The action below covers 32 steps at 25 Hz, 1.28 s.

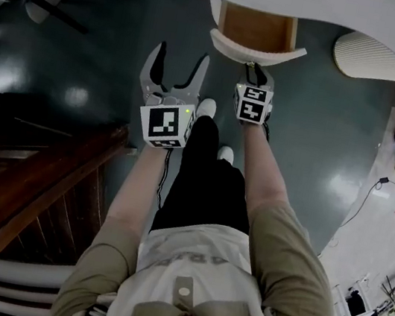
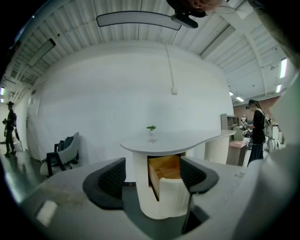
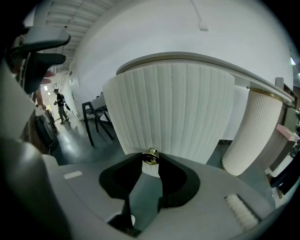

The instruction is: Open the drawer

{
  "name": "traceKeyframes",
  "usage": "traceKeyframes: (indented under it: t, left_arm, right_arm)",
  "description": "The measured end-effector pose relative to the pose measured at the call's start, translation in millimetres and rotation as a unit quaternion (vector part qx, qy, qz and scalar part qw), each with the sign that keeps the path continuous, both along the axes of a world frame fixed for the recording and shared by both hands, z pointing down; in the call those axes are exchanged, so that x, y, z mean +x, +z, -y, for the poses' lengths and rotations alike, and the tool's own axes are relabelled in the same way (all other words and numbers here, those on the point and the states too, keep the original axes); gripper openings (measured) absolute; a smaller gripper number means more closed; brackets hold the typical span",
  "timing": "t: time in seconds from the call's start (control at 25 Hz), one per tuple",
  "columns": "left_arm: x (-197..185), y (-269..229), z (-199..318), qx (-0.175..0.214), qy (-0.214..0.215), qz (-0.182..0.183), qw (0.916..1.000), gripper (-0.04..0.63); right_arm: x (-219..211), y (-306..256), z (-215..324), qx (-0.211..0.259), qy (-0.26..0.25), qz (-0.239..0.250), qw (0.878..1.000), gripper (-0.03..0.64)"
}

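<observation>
The right hand-held gripper (image 3: 150,159) pinches the brass knob (image 3: 150,155) of the ribbed white drawer (image 1: 256,31), which stands out from the white table (image 2: 174,139) above the dark glossy floor (image 1: 315,136), while the left hand-held gripper (image 1: 175,68) hangs spread alongside.

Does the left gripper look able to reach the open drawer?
Probably yes: the left gripper is open and empty, nothing stands between it and the drawer, and the right gripper, shut on the knob, sits off to one side.

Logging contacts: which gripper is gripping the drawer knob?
The right gripper, shut on the brass knob; the left gripper is open and holds nothing.
</observation>
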<state>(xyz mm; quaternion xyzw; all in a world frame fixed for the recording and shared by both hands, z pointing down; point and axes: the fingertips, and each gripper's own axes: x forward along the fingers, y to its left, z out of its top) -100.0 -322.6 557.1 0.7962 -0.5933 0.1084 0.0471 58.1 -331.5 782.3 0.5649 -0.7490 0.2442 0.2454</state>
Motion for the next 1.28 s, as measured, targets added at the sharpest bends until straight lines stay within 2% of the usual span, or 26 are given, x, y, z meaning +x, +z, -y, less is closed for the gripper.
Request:
traceKeyframes:
  t: [0.52, 1.28]
  left_arm:
    - [7, -10, -20, 0.008, 0.012, 0.019, 0.9997, 0.365]
    - [10, -7, -41, 0.0, 0.006, 0.02, 0.9998, 0.365]
  right_arm:
    - [0, -1, -23, -0.011, -0.011, -0.006, 1.0, 0.11]
    - [-1, 0, -53, -0.019, -0.019, 0.009, 1.0, 0.109]
